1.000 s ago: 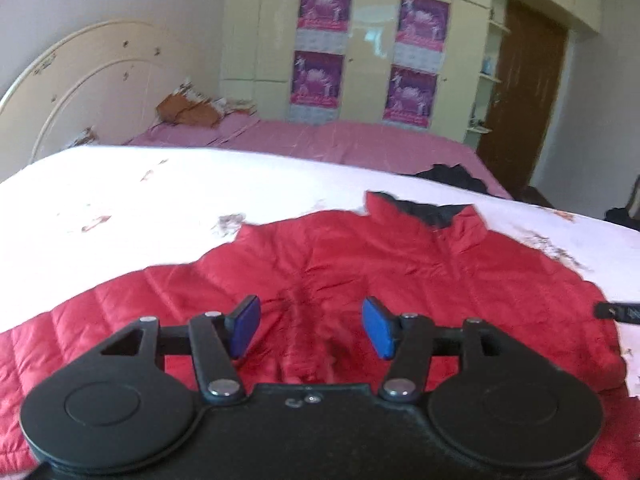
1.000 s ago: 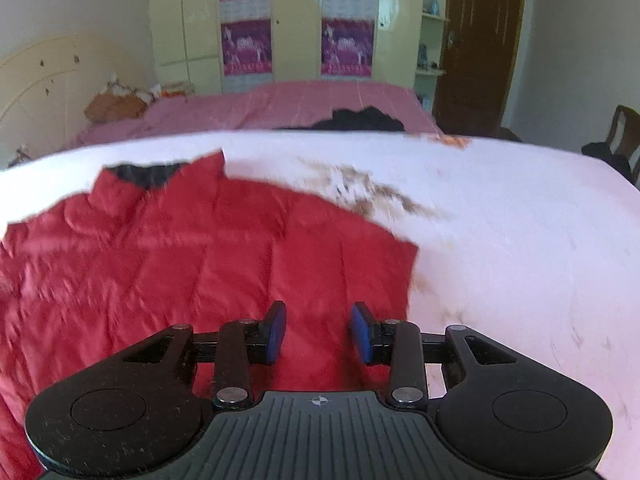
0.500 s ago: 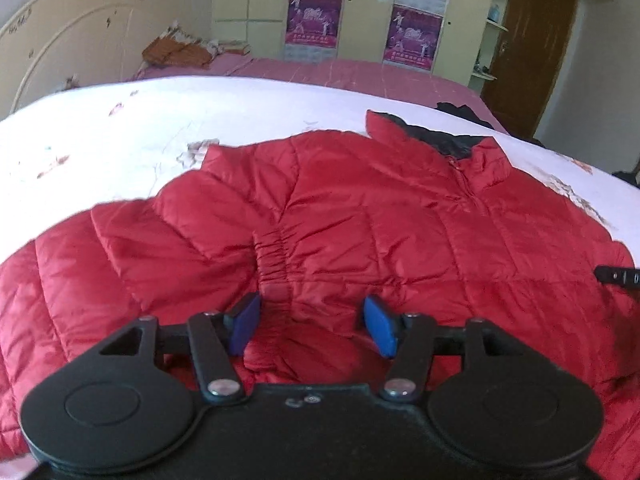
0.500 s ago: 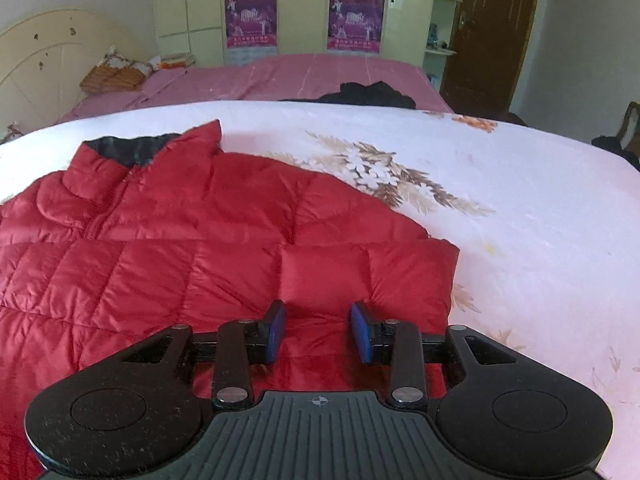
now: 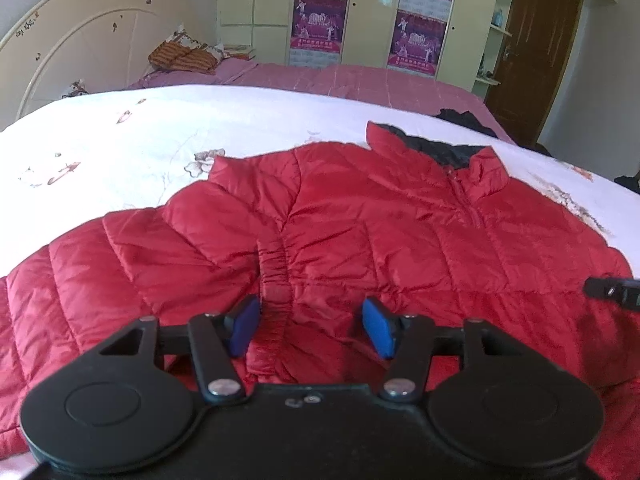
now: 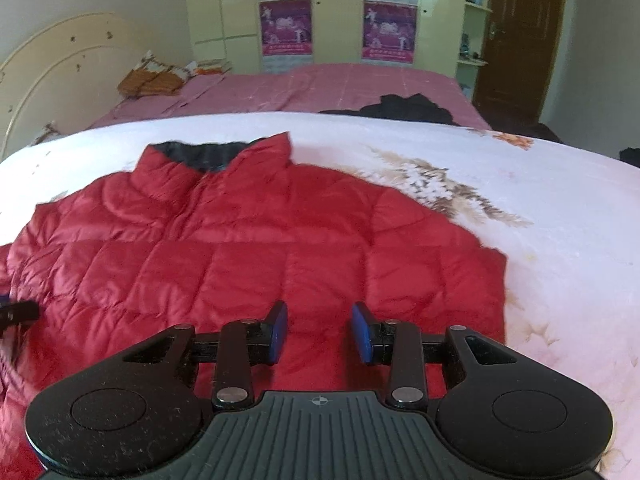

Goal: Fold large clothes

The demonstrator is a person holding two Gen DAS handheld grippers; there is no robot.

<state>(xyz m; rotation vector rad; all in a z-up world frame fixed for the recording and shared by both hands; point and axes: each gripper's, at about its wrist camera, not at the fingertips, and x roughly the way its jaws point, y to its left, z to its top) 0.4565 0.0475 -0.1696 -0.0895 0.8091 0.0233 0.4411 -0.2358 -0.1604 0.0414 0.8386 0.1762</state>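
Red quilted puffer jacket [image 5: 360, 216] lies spread front-up on the white floral bed sheet [image 5: 160, 136], its collar open to show a dark lining [image 5: 436, 148]. One sleeve extends to the left in the left wrist view. No containers are visible in either view.

Left gripper [image 5: 310, 326]: blue-padded fingers [image 5: 244, 324] stand apart, holding nothing, above the jacket's gathered seam [image 5: 274, 264] near the armpit. Whether the pads touch the fabric cannot be told.

Right gripper [image 6: 319, 332]: fingers [image 6: 278, 332] apart and unloaded, over the jacket body near its right-hand edge in that view.

Beyond the sheet lies a pink bedspread [image 6: 320, 88] carrying a dark heap of cloth [image 6: 404, 108] and an orange-brown bundle [image 6: 154, 78]. Cream wardrobe doors bear purple posters [image 6: 285, 26]; a brown door [image 6: 520, 36] stands at right.
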